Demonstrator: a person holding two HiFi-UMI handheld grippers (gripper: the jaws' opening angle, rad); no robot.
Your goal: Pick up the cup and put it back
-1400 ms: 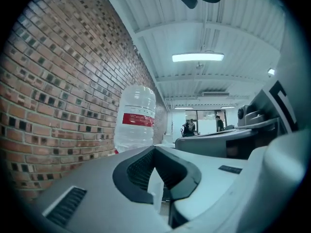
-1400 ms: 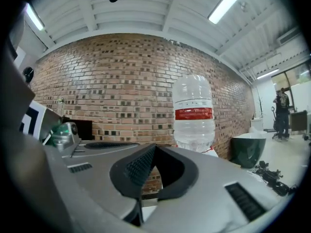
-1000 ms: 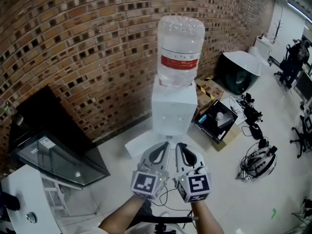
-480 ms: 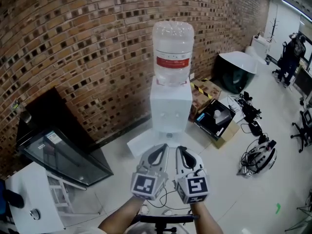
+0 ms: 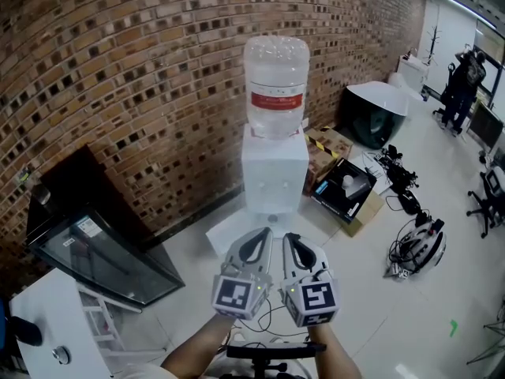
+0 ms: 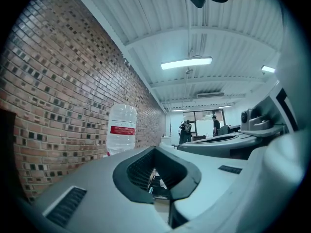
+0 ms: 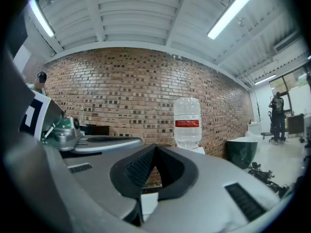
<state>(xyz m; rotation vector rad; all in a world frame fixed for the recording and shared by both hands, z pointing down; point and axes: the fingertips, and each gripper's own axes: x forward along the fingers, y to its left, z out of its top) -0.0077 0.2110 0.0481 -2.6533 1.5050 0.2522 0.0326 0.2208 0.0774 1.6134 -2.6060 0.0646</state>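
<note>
No cup shows in any view. A white water dispenser (image 5: 274,176) with a clear bottle (image 5: 275,85) on top stands against the brick wall, straight ahead of both grippers. My left gripper (image 5: 256,237) and right gripper (image 5: 293,240) are held side by side in front of my body, well short of the dispenser. Both are shut with nothing between their jaws. The bottle (image 6: 121,130) appears left of the left gripper (image 6: 155,149) in its own view. In the right gripper view the bottle (image 7: 187,123) rises just right of the right gripper (image 7: 154,147).
A black glass-front cabinet (image 5: 87,235) stands left of the dispenser, with a white table (image 5: 39,322) nearer me. Right of it are an open cardboard box (image 5: 347,192), a dark bin (image 5: 375,113), a helmet (image 5: 418,251) and cables on the floor. A person (image 5: 461,85) stands far right.
The head view has shifted, so the dispenser sits a little more to the left and looks slightly smaller. Both grippers stay side by side and shut.
</note>
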